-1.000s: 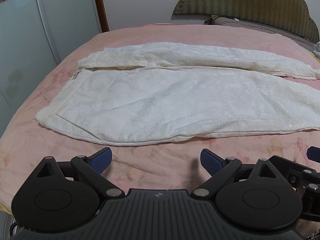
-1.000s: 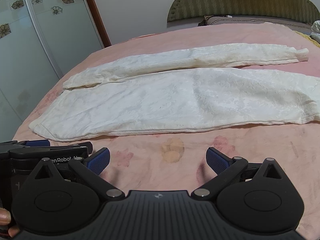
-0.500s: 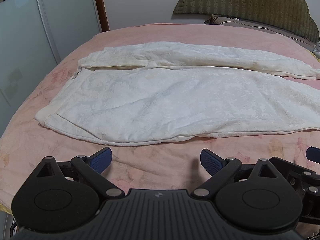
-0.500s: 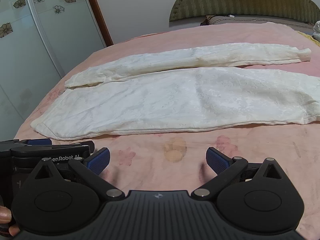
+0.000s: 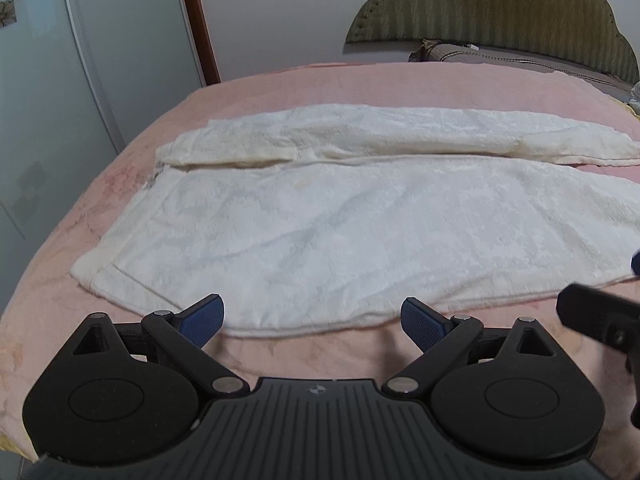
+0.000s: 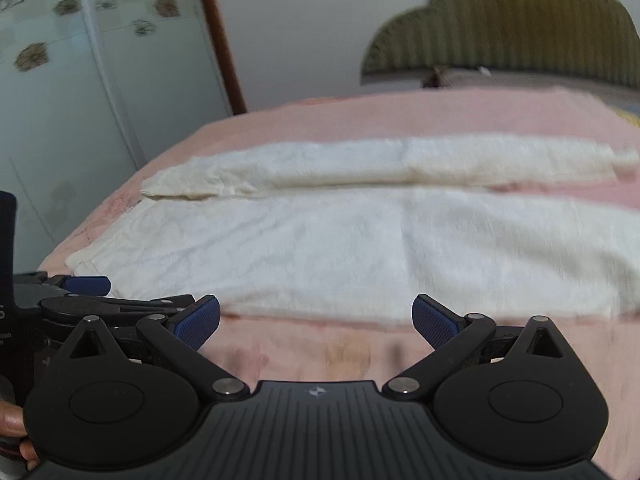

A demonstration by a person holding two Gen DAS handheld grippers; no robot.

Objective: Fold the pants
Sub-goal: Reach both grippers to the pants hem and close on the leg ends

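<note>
White textured pants lie flat on the pink bed, legs running to the right, the far leg narrower and the near leg wide. My left gripper is open and empty, its blue pads just over the near hem edge. My right gripper is open and empty, at the near edge of the pants, to the right of the left gripper. The left gripper shows at the left of the right wrist view; part of the right gripper shows at the right edge of the left wrist view.
The pink floral bedspread covers the bed. A green padded headboard and a pillow are at the far right. A glass wardrobe door stands to the left, close to the bed edge.
Both grippers have moved forward and lower toward the near edge of the pants, which now looks larger. The right wrist view is blurred from motion. Jaws stay open.
</note>
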